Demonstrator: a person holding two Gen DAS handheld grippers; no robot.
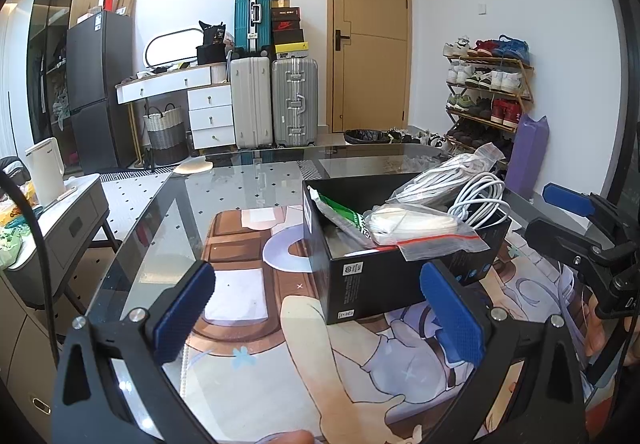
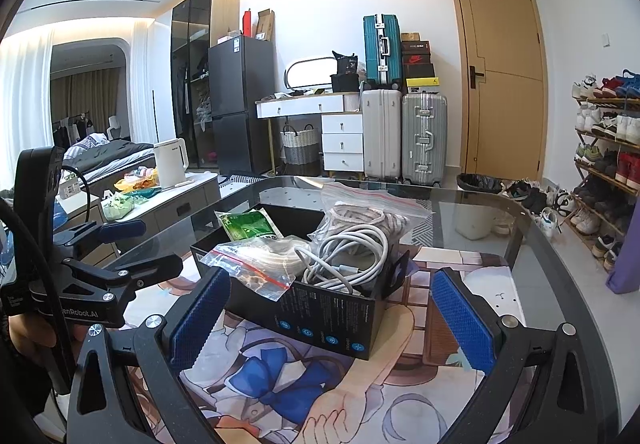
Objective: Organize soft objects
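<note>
Black cardboard box [image 1: 376, 280], filled with bagged soft items, sits centre on the mat; left gripper [image 1: 316, 308] and right gripper [image 2: 332, 308] both gape wide, empty.

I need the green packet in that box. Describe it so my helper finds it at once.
On the glass table sits an open black box on the printed mat. The green packet leans at the box's far end, behind the red-striped zip bag and left of the loose white cable coil. It is the only green item there.
</note>
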